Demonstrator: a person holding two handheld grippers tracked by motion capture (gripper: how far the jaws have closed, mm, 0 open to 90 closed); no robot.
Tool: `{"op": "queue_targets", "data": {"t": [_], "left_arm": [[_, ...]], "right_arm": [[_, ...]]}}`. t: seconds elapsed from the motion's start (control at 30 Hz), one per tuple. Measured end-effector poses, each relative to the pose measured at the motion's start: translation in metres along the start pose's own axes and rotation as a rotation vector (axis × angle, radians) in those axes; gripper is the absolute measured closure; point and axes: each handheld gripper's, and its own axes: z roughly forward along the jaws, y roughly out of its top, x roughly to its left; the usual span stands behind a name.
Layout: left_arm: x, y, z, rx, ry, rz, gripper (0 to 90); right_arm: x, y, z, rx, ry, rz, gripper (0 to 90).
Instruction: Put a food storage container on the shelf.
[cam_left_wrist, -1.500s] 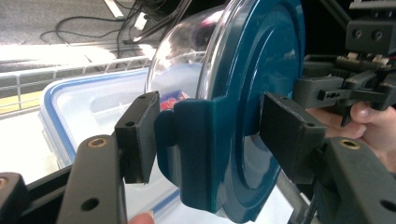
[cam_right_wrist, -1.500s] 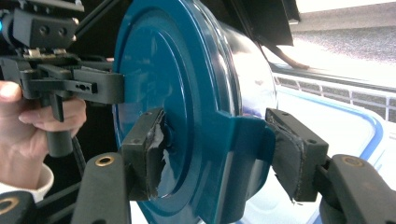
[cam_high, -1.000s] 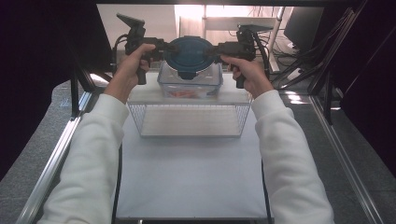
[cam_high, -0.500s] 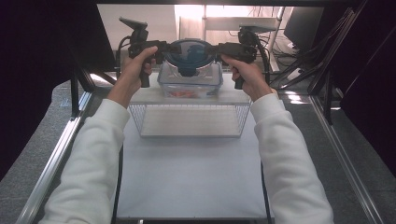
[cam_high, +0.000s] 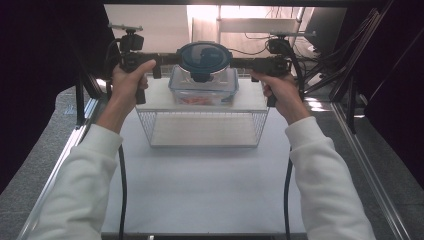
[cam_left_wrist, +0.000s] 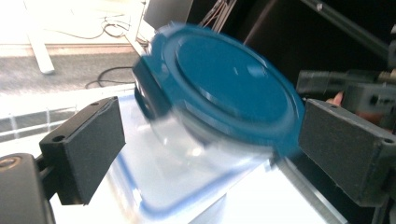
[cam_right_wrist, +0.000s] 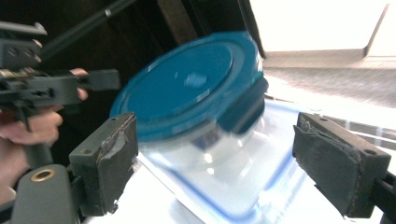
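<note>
Both tongs have drawn apart to either side since the earlier frames, and their jaws have just been opening off the round container. Left tongs (cam_high: 167, 58) now stand wide, pads clear of the blue lid (cam_high: 204, 56), which lies between them in the left gripper view without touching. At the middle, the round clear container (cam_high: 203, 70) with that blue lid sits stacked on a square clear box (cam_high: 204, 92) with a blue rim; the box rests on a white board (cam_high: 160, 100) laid over a wire basket (cam_high: 204, 131) on the desk (cam_high: 200, 190). Right tongs (cam_high: 240, 62) are likewise spread wide, with the container between their pads but untouched.
</note>
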Motion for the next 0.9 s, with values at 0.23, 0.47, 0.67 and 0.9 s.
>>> {"op": "queue_targets", "data": {"t": [0.23, 0.47, 0.67, 0.9], "left_arm": [[-0.016, -0.051, -0.026, 0.028, 0.009, 0.097, 9.4], [-0.023, -0.115, -0.041, 0.055, 0.024, 0.162, 11.3], [-0.023, -0.162, -0.044, 0.096, 0.054, 0.187, 12.1], [-0.018, -0.207, -0.041, 0.142, 0.088, 0.175, 12.3]], "right_arm": [[0.013, -0.037, -0.028, 0.001, -0.045, -0.149, 15.4], [0.016, -0.094, -0.059, -0.020, -0.066, -0.205, 16.8], [0.009, -0.143, -0.075, -0.009, -0.073, -0.213, 16.9], [-0.001, -0.190, -0.079, 0.022, -0.097, -0.218, 17.2]]}}
